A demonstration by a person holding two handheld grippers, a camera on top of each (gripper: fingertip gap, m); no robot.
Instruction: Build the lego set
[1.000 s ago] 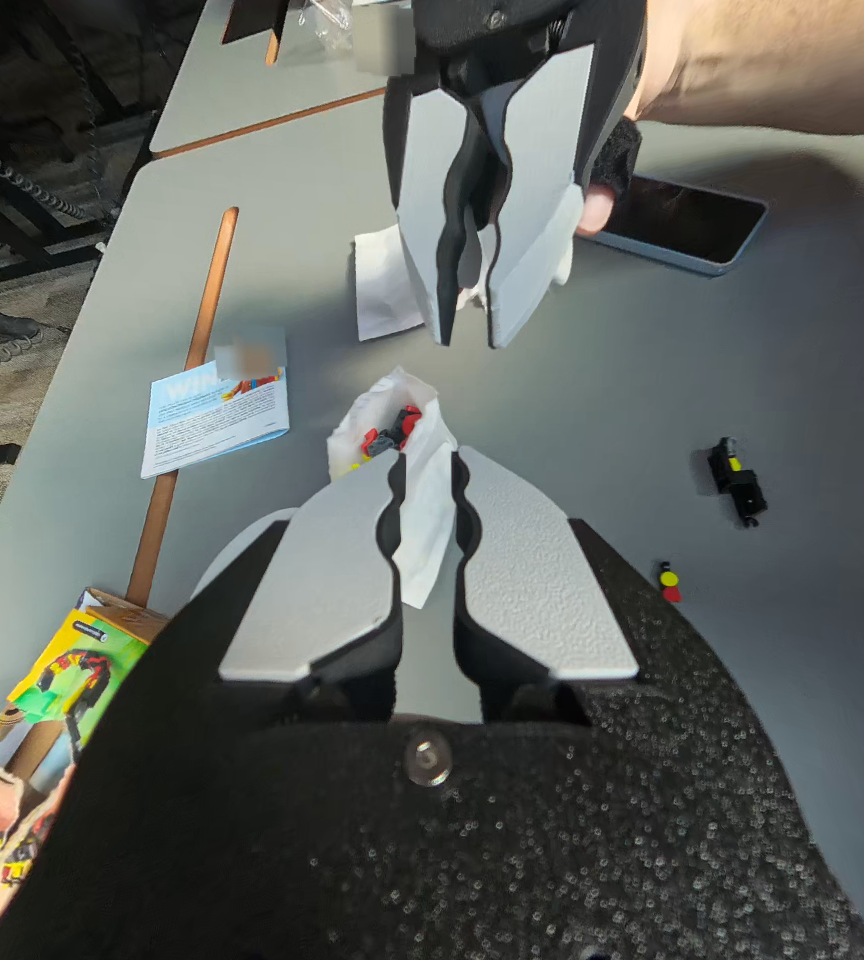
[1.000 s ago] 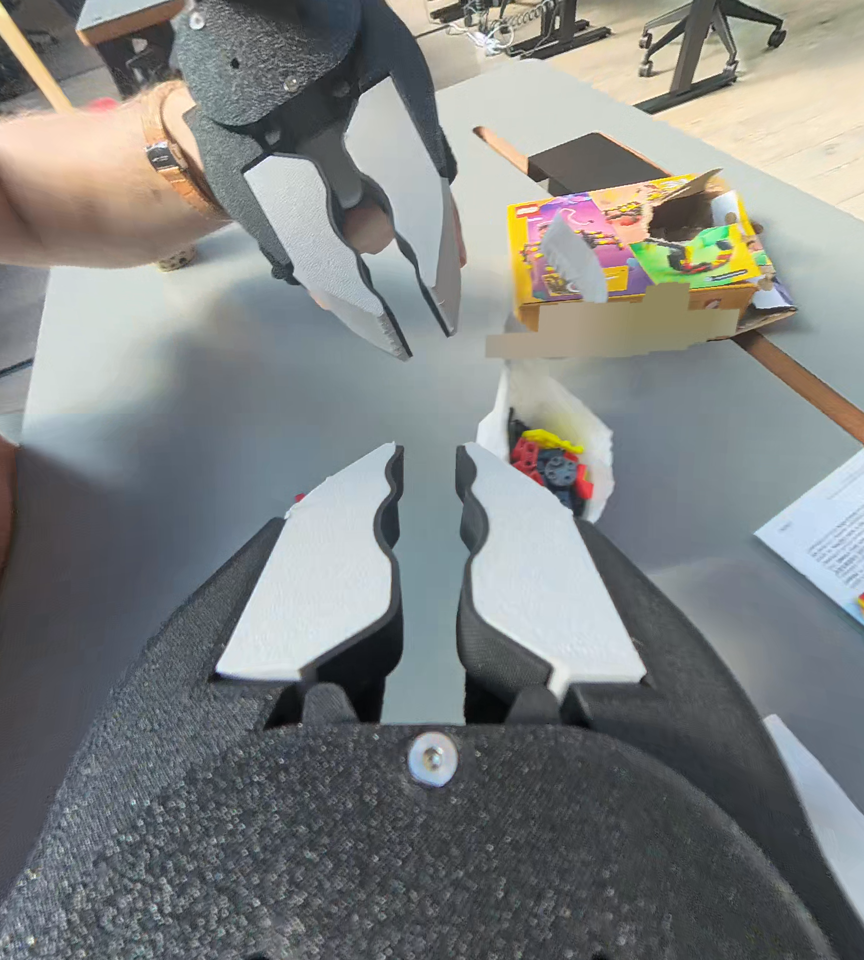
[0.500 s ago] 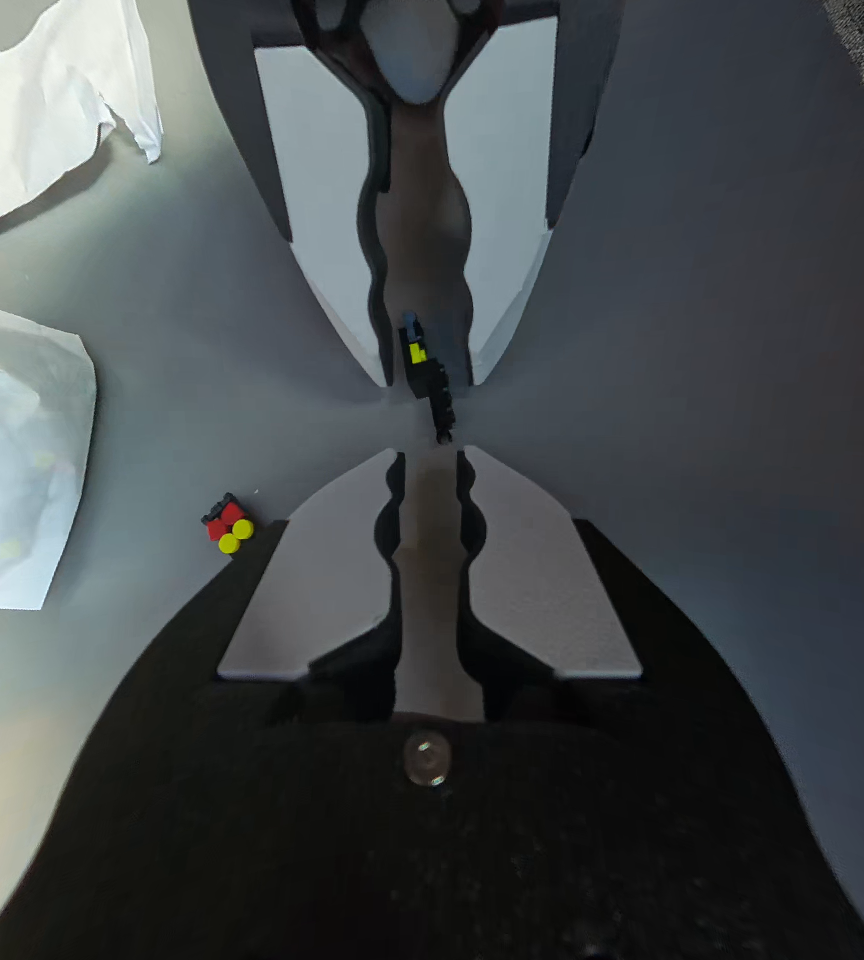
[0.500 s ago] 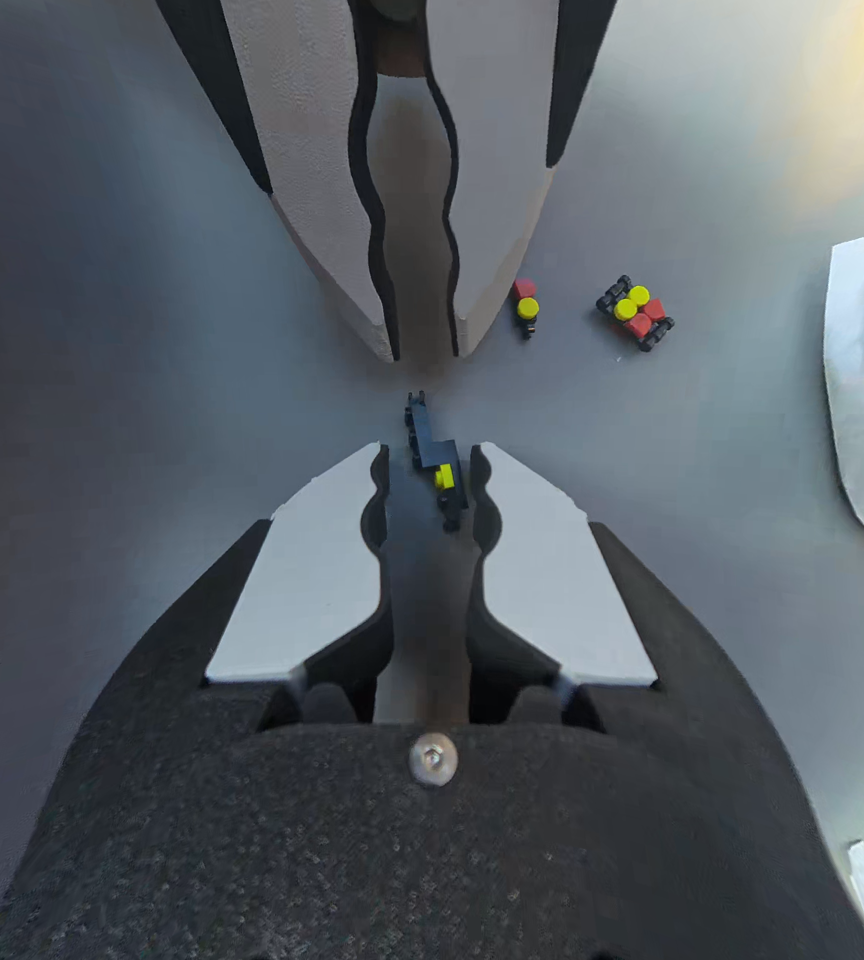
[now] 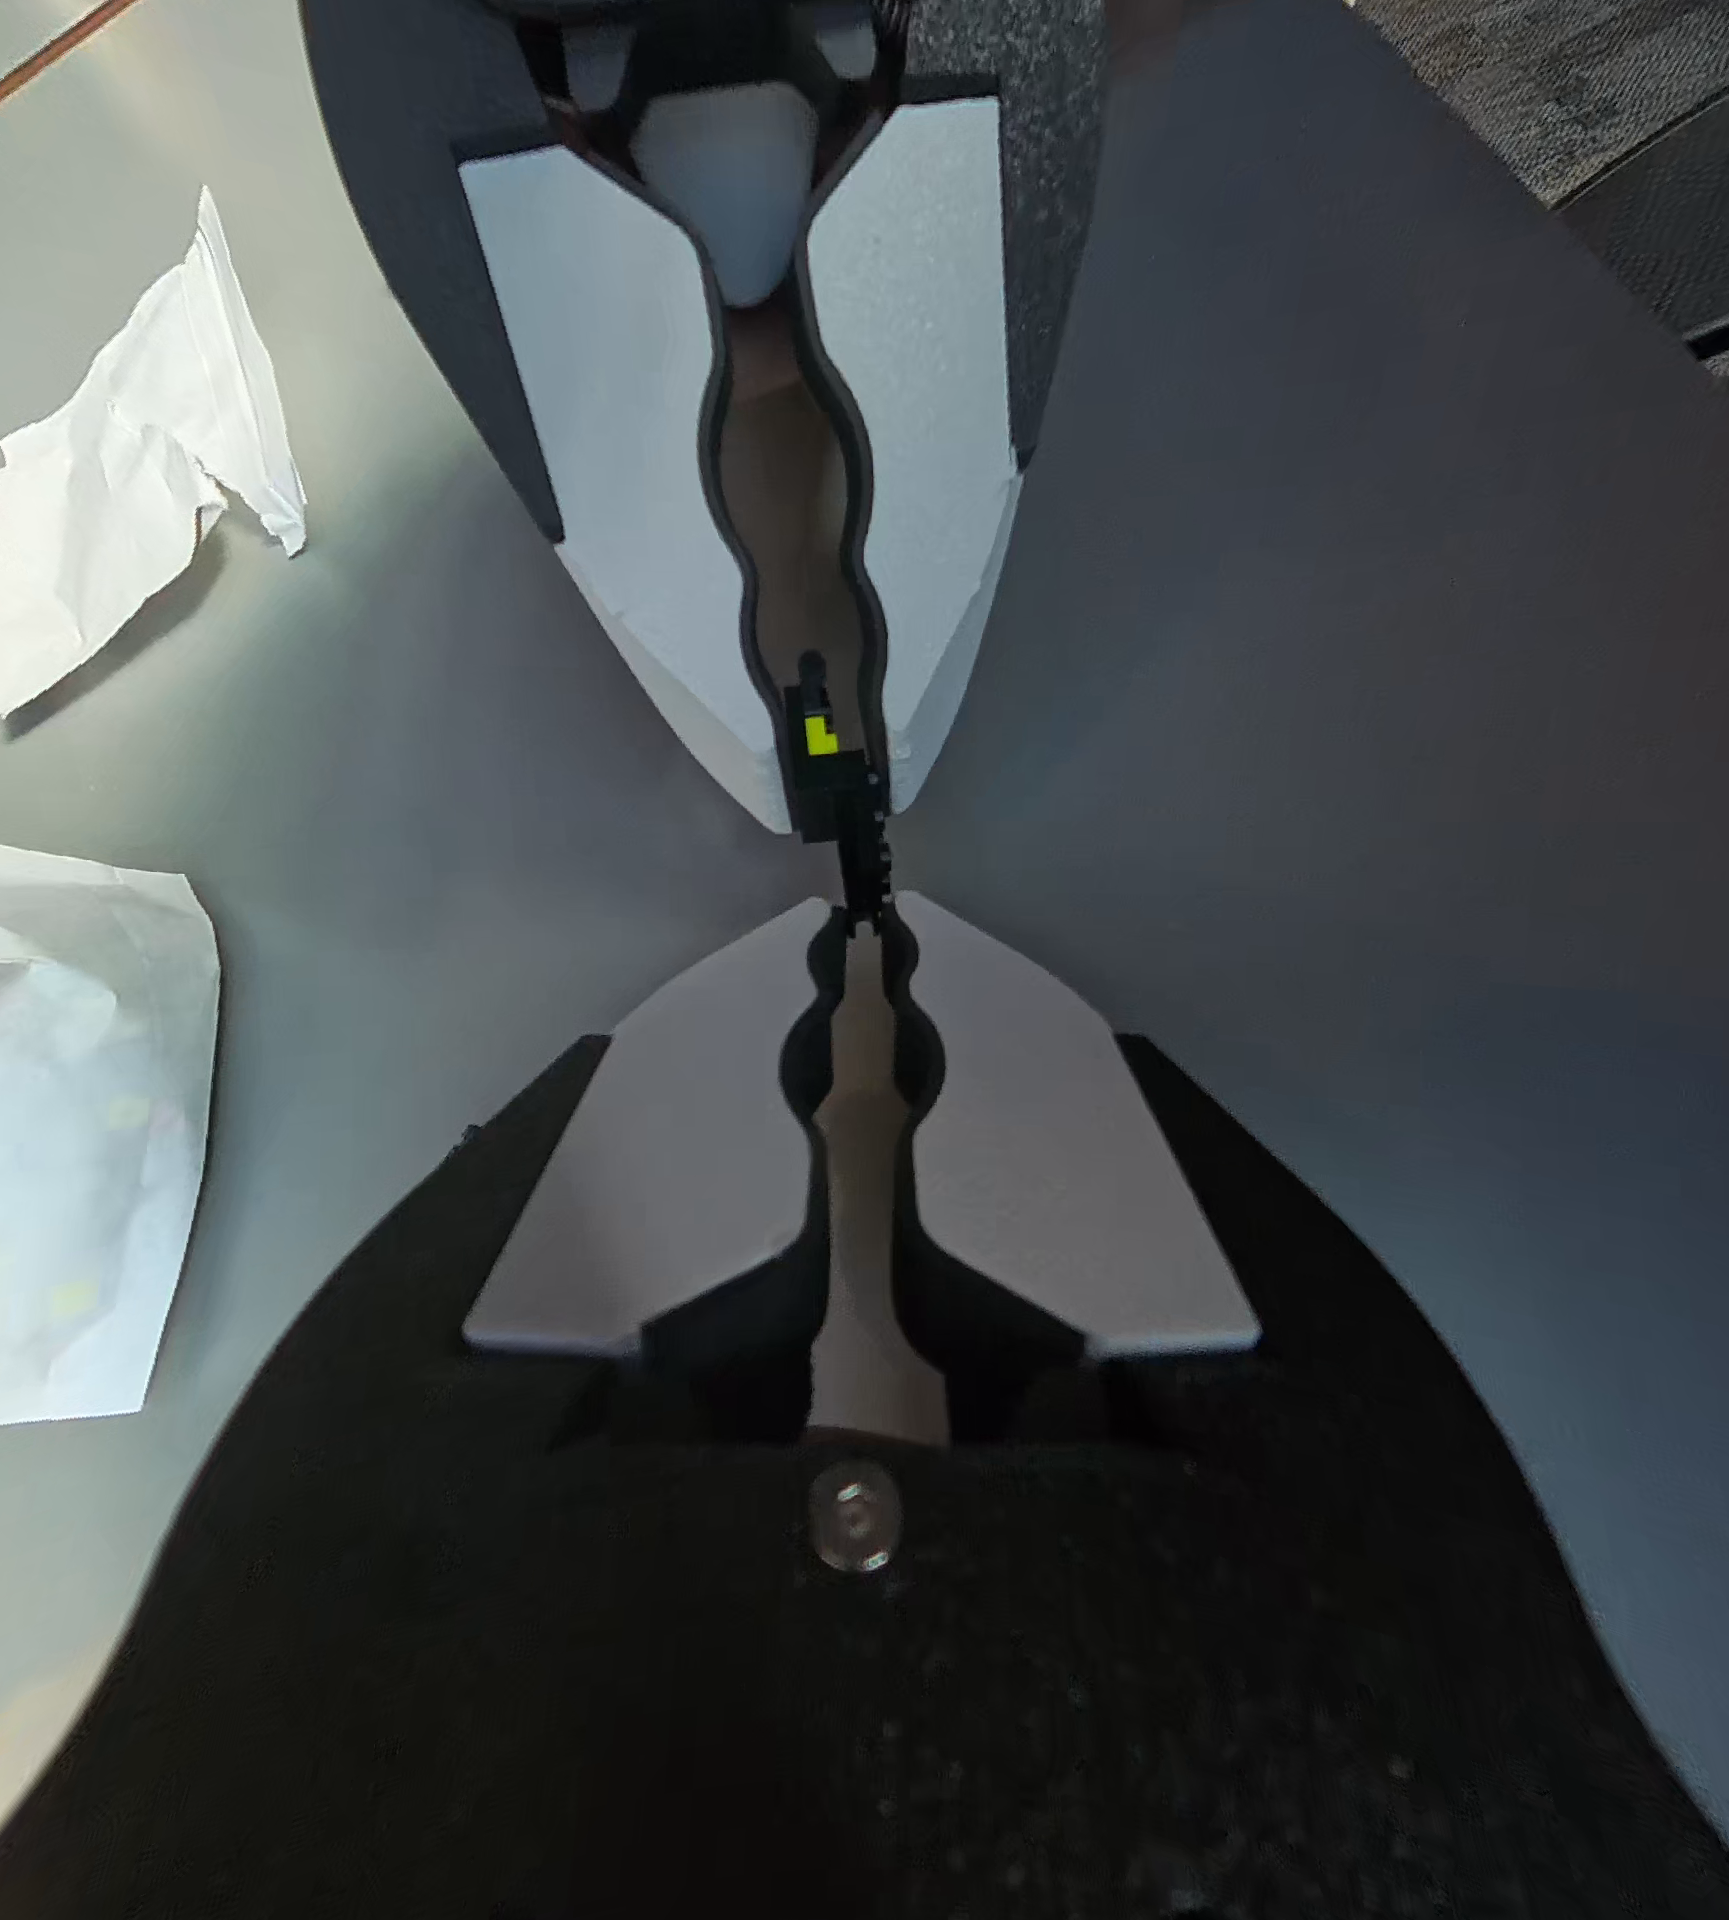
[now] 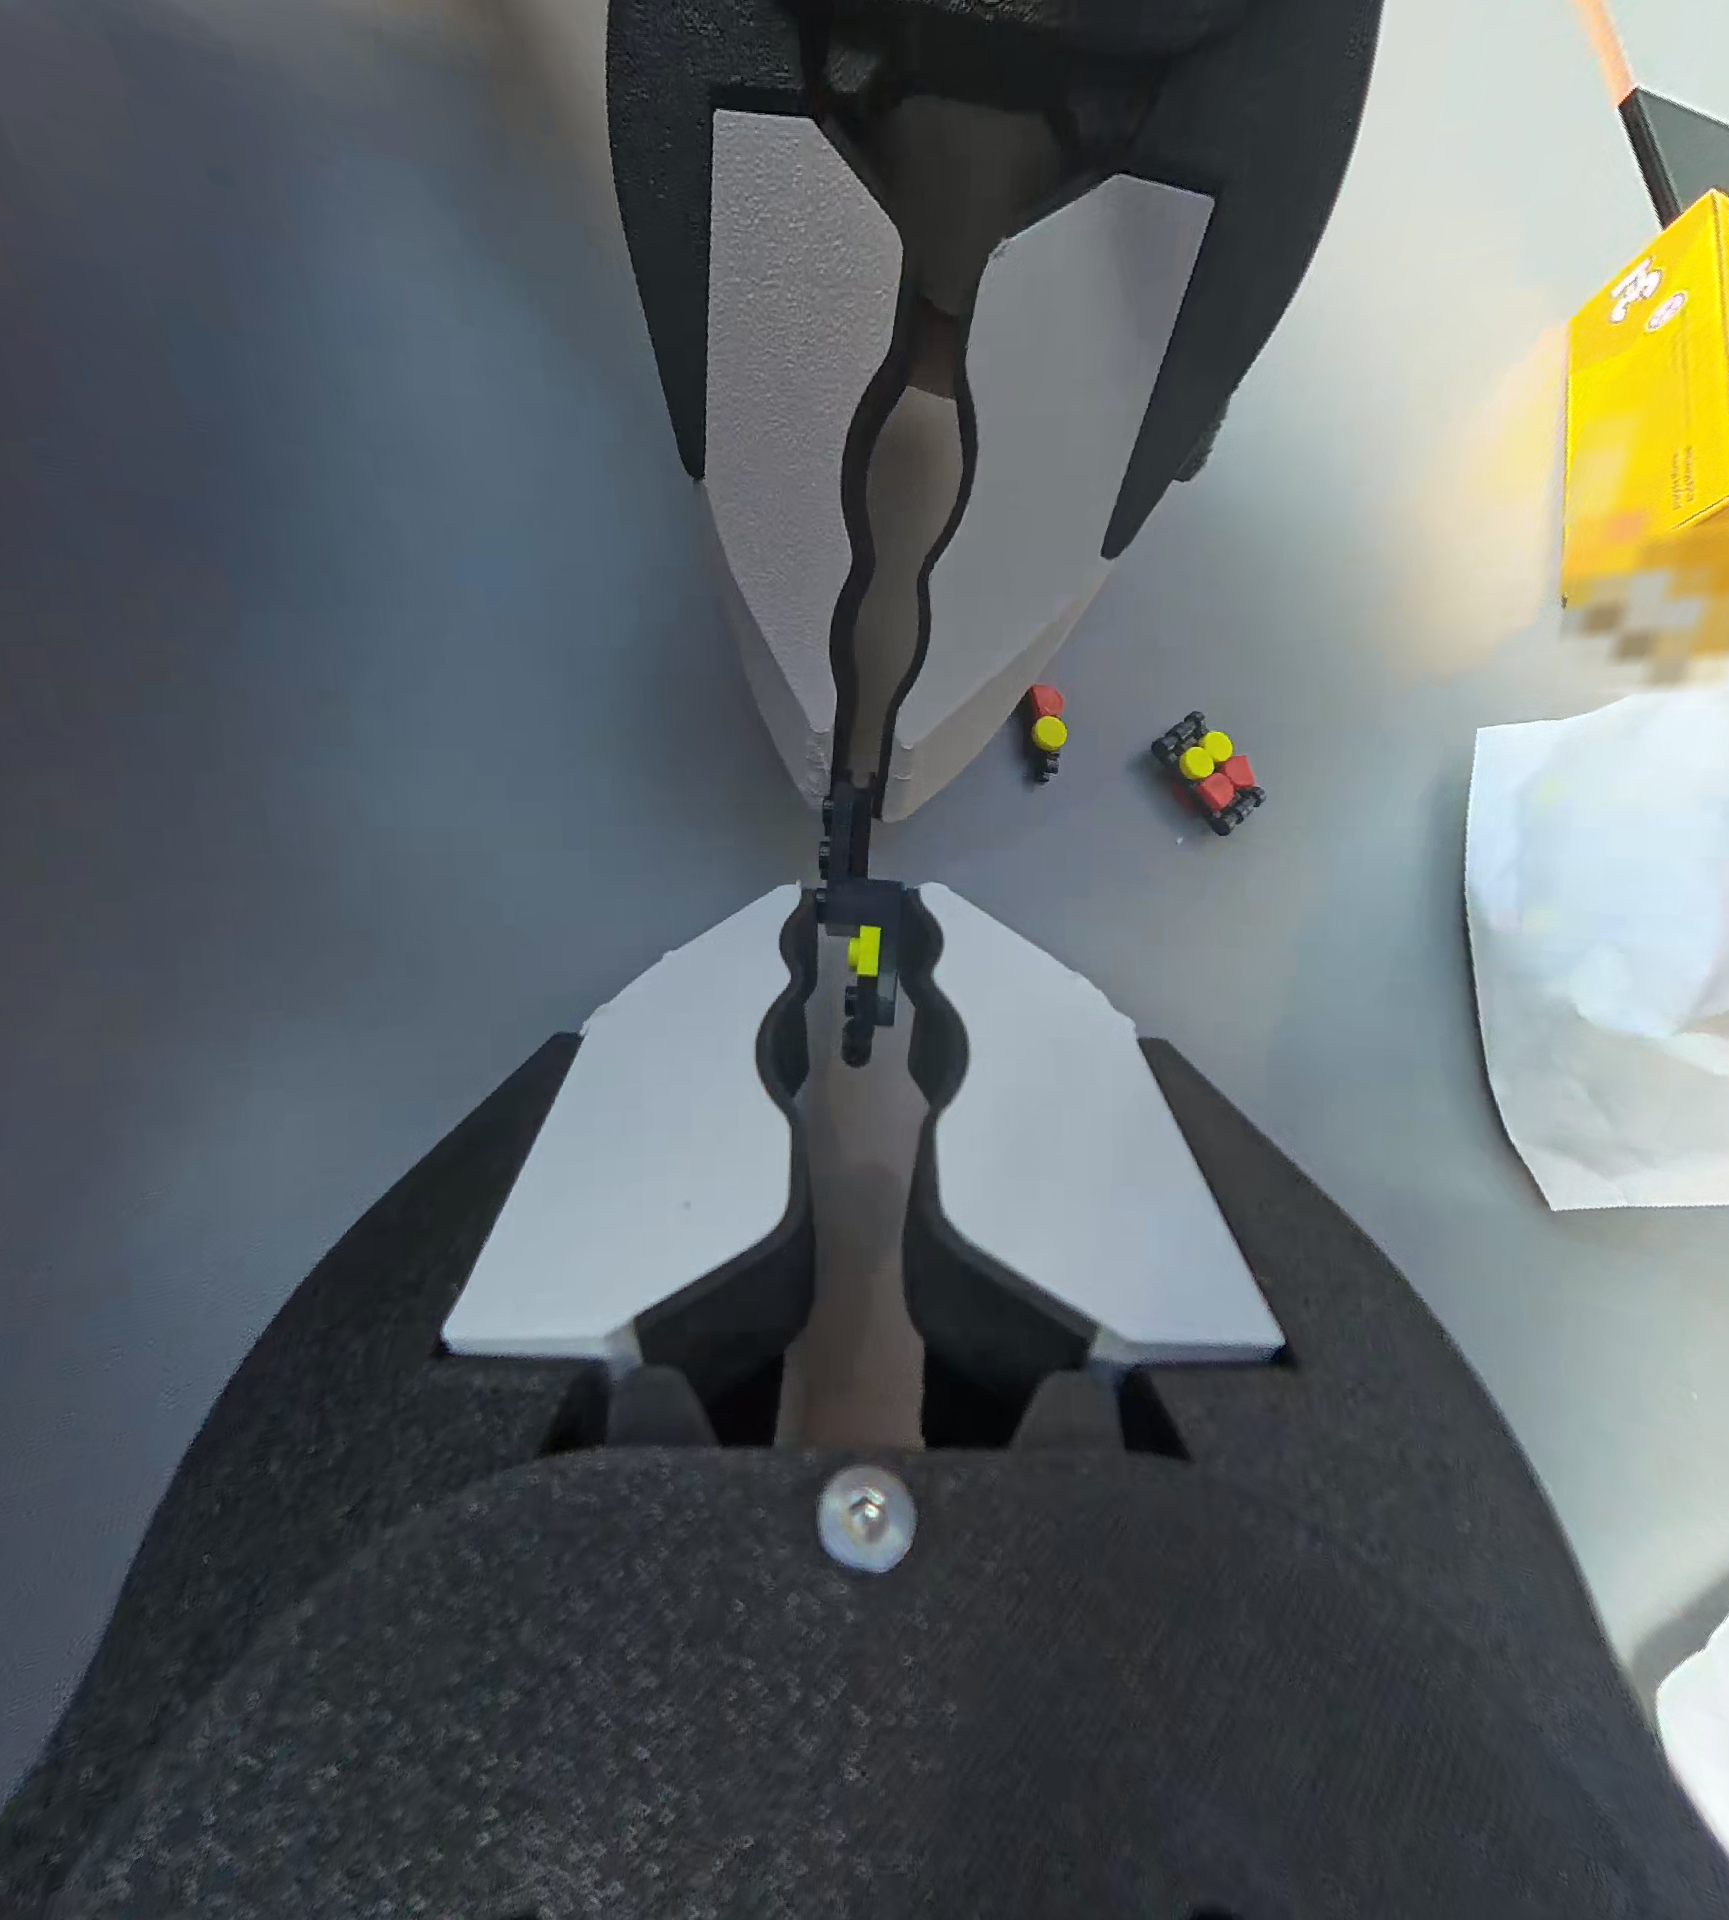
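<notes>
A small black lego assembly with a yellow piece (image 5: pixel 820 784) hangs between both grippers above the grey table (image 5: pixel 1359 831). My left gripper (image 5: pixel 862 910) is shut on its thin studded end. My right gripper (image 5: pixel 839 817) faces it from the top of the left wrist view. In the right wrist view, my right gripper (image 6: pixel 860 889) is shut on the thicker black block with the yellow piece (image 6: pixel 852 902). The left gripper (image 6: pixel 855 800) pinches the other end from above. The two grippers meet tip to tip.
A small red and yellow piece (image 6: pixel 1047 727) and a red, yellow and black sub-assembly (image 6: pixel 1208 774) lie on the table to the right. A white paper bag (image 6: pixel 1649 935) and the yellow lego box (image 6: pixel 1691 395) sit farther right. Torn white paper (image 5: pixel 133 468) lies at the left. My two grippers' fingertips are within a few centimetres of each other.
Both grippers came down from above the bag to the black assembly. Over the last half second both pairs of fingers closed on it, one at each end.
</notes>
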